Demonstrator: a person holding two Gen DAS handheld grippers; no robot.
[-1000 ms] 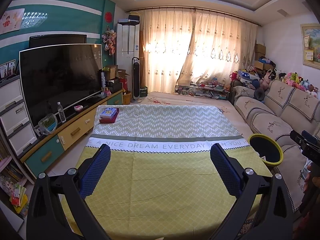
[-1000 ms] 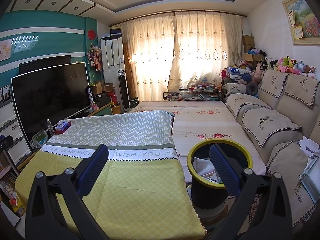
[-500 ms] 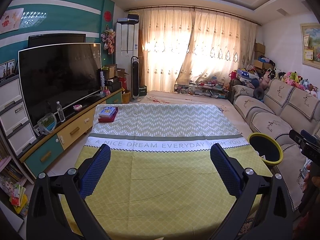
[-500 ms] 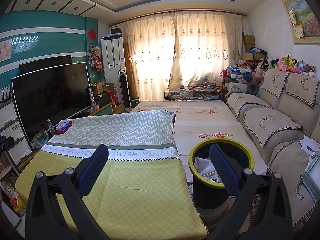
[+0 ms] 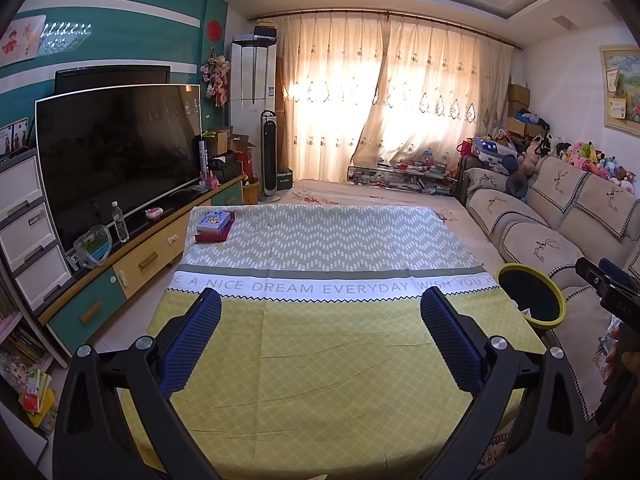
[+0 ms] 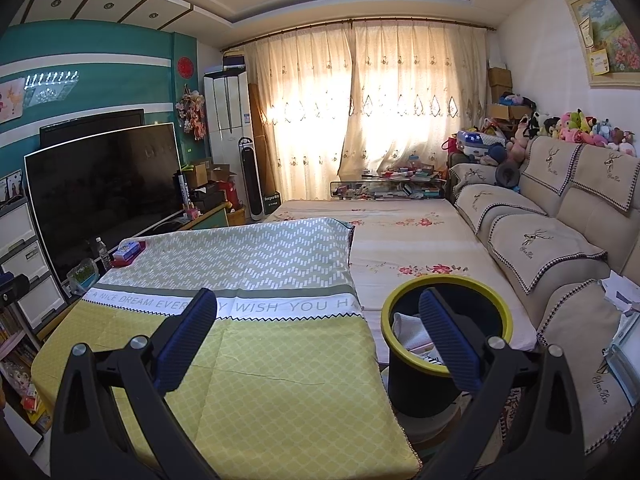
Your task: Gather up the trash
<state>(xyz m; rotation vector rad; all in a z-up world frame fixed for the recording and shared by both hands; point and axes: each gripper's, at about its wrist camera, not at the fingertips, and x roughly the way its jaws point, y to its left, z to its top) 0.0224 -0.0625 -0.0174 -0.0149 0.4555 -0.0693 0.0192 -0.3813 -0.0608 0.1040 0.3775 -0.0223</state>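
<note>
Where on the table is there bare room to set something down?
The whole yellow half of the tablecloth before the printed band is bare. Only the far left corner is taken, by a red-and-blue box stack. The yellow-rimmed black bin stands off its right edge.

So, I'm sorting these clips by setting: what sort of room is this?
Most likely a home living room: a large television on a low cabinet, a sofa topped with plush toys, and curtained windows. A cloth-covered table fills the middle.
</note>
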